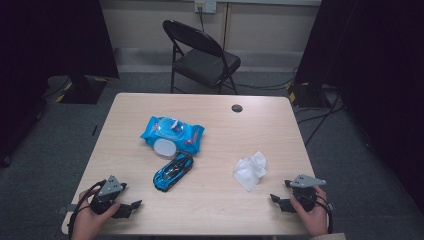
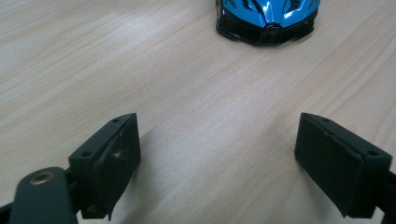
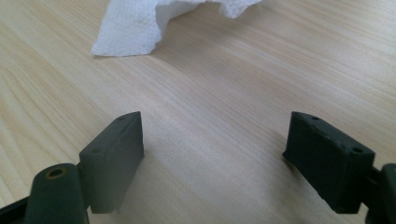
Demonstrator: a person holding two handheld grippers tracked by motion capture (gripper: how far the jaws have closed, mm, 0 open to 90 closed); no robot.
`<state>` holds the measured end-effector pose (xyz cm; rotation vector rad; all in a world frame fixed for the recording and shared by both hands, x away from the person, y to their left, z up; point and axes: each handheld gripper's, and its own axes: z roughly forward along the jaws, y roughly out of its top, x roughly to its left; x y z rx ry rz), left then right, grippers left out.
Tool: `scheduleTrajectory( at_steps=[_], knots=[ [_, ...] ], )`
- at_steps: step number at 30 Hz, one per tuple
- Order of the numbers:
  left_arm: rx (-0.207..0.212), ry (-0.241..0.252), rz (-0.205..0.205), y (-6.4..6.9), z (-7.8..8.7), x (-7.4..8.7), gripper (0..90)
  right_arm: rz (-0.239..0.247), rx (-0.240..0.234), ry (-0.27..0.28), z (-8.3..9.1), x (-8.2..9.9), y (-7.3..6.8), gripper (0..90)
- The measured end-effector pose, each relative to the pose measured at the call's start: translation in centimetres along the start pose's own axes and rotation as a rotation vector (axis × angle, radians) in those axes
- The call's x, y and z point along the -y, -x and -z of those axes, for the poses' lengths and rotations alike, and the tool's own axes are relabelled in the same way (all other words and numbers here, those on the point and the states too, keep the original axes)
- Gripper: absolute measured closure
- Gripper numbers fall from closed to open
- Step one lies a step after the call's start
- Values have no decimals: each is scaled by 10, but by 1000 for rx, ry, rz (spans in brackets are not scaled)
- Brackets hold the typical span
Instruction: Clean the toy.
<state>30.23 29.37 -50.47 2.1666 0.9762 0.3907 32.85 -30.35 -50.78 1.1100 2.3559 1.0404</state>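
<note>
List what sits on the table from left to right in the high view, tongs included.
Left tongs → blue wet-wipe pack → crumpled white paper tissue → right tongs. The blue toy car overlaps the pack's span, so it is left out.

Pale wood-grain table (image 1: 215, 205); toy car (image 1: 173, 171) bright blue with black trim; wipes pack (image 1: 172, 133) blue with white lid; crumpled tissue (image 1: 250, 170) white; folding chair (image 1: 202, 55) black.

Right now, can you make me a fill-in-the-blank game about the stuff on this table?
1. The toy car is black and ____.
2. The crumpled tissue lies nearest the ____ gripper.
3. The jaws of the left gripper stand ____.
4. Behind the table stands a folding ____.

Missing words: blue; right; open; chair
</note>
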Motion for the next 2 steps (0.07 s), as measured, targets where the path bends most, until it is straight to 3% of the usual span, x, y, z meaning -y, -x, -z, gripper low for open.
scheduleTrajectory(
  at_steps=[2],
  knots=[
    [-2,5,0,0,0,0,107,0,-1,-1,0,0,0,185]
  ],
)
